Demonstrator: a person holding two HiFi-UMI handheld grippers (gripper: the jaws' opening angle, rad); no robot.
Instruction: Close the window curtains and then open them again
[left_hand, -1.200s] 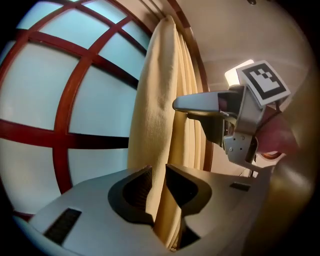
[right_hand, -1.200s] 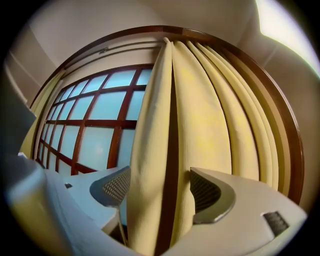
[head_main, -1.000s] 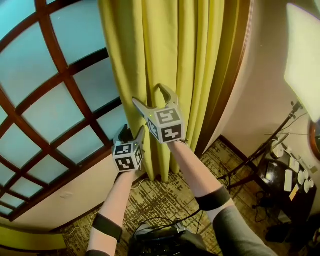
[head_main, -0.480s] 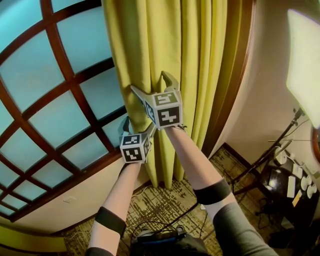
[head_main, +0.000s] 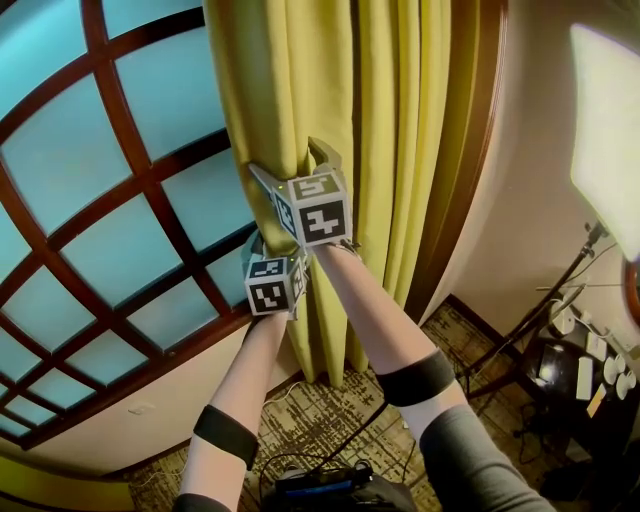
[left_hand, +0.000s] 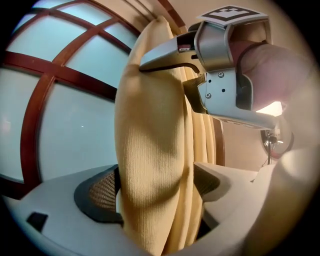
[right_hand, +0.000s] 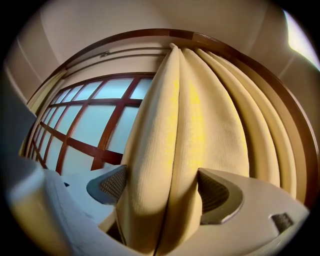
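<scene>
Window side, the bunched curtain is being pinched by the just-closing right hand-held gripper and loosely straddled by the just-opened left hand-held gripper. A closing pull toward 9 o'clock is seemingly being readied.

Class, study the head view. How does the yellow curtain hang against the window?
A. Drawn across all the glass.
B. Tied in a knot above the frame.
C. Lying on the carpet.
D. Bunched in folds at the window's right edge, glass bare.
D: the yellow curtain hangs gathered in vertical folds at the right, and the panes of the window to its left are uncovered.
</scene>
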